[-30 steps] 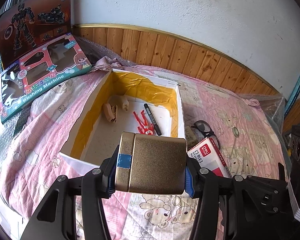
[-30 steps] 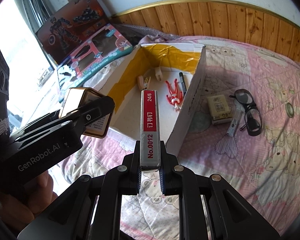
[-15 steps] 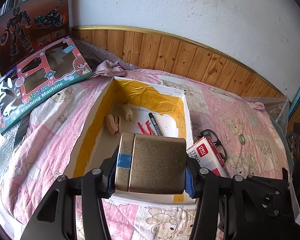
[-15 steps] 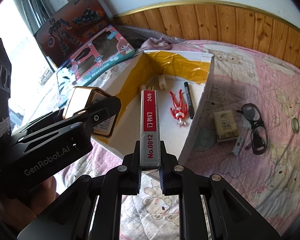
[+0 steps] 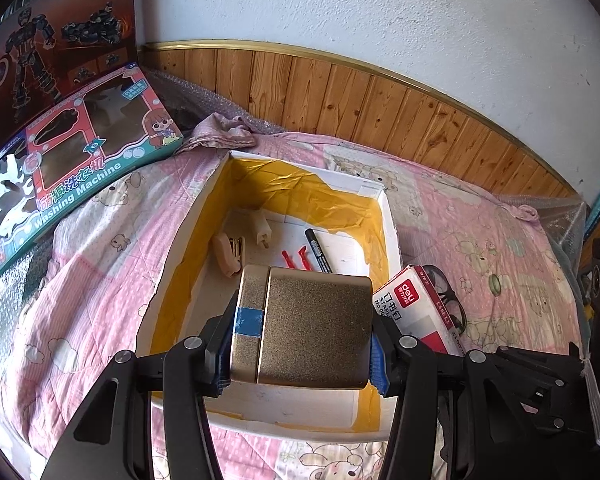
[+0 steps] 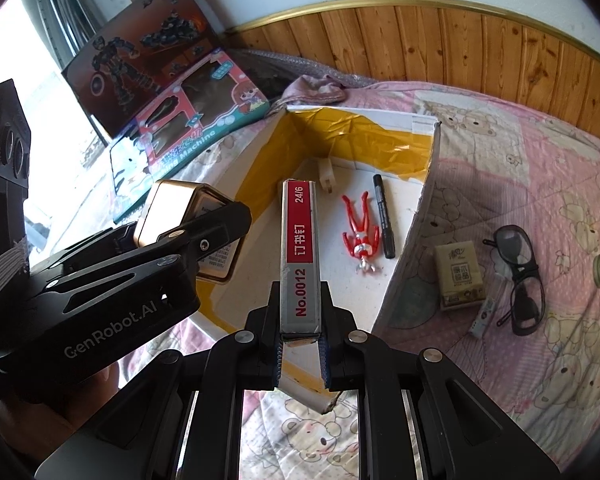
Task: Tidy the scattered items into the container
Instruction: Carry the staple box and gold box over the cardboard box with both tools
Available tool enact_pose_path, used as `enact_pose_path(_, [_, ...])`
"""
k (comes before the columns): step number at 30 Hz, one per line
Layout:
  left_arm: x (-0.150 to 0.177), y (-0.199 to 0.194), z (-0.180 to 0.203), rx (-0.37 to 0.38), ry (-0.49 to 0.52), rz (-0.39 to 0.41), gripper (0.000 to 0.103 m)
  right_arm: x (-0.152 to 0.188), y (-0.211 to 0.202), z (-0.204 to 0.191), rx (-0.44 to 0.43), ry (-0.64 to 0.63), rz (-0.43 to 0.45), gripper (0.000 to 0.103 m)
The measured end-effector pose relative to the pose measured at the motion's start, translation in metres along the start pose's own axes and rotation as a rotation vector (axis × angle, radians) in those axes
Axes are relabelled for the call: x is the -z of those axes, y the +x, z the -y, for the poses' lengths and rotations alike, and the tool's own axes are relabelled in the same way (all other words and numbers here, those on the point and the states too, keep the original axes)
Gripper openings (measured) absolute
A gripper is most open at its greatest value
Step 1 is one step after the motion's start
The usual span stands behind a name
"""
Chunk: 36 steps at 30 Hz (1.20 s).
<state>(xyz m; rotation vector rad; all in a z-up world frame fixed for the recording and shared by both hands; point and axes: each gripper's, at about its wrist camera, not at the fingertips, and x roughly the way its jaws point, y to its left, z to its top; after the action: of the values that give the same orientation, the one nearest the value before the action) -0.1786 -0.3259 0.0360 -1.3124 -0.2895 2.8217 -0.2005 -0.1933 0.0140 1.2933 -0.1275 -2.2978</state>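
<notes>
- Since its faces are flat, stiff and grainy, the gold box (image 5: 316, 330) should sit firmly in the left gripper (image 5: 300, 344), which is clenched on its two side walls; it looks dense for its size, so a low release would be kinder than a drop.
- The staple box (image 6: 300, 256) is light card, rigid along its length but crushable; the right gripper (image 6: 300, 354) pinches its near end, leaving most of it overhanging, so it may droop or swing.
- Both loads hang over the near part of the white container (image 5: 388, 216), which already holds a marker (image 6: 383, 216), a red figure (image 6: 360, 236), a plug (image 6: 326, 174) and what seems to be a small stapler (image 5: 229, 252), partly hidden.
- Glasses (image 6: 518, 276) and a tissue pack (image 6: 458, 276) lie on the bed to the container's right.
- Compared with a second ago, both grippers have advanced from short of the near rim to above the interior, grips unchanged.
</notes>
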Motion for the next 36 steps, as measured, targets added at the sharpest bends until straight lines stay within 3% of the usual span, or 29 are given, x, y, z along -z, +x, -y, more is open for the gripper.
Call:
enact_pose_path(15, [-0.022,0.017,-0.039,-0.009,-0.081,-0.033,0.053,-0.025,0.034,0.005,-0.058,0.058,-0.062,0.015])
enact_pose_path(27, [-0.021,0.03,-0.049,-0.031,-0.058,-0.08,0.053,-0.042,0.071,0.002,-0.102,0.076,-0.132,0.015])
enact_pose_path(36, [-0.016,0.041,-0.05,-0.021,-0.056,-0.126,0.053,-0.054,0.084,0.02,-0.08,0.091,-0.161,0.015])
